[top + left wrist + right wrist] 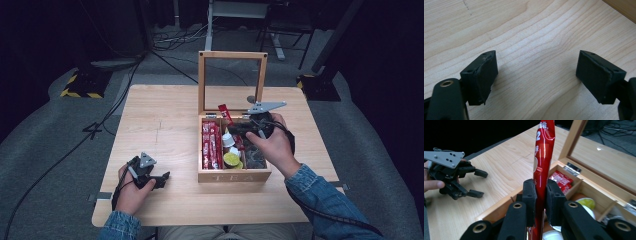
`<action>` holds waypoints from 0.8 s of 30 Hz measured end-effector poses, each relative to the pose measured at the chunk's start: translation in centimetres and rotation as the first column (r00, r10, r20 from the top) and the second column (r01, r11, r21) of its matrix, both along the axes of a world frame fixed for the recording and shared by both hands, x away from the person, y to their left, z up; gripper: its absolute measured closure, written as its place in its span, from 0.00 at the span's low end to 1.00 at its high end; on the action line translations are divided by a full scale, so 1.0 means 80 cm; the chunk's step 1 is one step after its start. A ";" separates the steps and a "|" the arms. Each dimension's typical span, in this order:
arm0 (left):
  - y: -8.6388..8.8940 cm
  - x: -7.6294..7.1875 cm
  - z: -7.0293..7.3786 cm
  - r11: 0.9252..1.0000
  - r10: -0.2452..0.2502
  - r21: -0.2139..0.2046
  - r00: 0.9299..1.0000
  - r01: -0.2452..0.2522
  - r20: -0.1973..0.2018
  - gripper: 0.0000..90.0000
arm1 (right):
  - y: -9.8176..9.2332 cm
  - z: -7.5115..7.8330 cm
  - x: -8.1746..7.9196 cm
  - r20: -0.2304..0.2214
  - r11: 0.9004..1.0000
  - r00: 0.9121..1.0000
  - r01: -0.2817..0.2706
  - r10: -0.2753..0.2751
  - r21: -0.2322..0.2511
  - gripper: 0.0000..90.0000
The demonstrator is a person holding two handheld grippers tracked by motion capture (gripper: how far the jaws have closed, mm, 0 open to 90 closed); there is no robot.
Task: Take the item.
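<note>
Gripping red sachet [543,152] upright, white print | R gripper [541,202] clamped | L gripper [536,75] wide, empty

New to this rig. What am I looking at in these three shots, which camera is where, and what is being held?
There is no robot arm here: a person sits at a wooden table with a hand-held set of tongs in each hand.

The high view is a fixed camera above the person, looking forward and down. The other two cameras ride on the tongs and look along their black jaws.

On the table stands a wooden tea box with its glass lid propped open. Its compartments hold red stick packets and small round cups, one with a yellow-green top.

The right tongs are over the box, jaws shut on one red stick packet, which stands upright between the pads.

The left tongs sit low over bare table, jaws wide apart with nothing between them.
</note>
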State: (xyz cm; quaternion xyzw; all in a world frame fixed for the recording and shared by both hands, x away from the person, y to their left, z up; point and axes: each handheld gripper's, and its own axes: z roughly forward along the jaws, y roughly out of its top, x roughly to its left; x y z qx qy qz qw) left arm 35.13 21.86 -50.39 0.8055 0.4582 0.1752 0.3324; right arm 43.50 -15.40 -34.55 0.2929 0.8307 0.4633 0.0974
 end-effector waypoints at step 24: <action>-0.001 0.001 0.000 1.000 -0.013 0.005 1.000 0.013 -0.004 0.15 | -0.146 0.003 -0.026 0.078 0.978 0.975 0.204 -0.206 0.031 0.89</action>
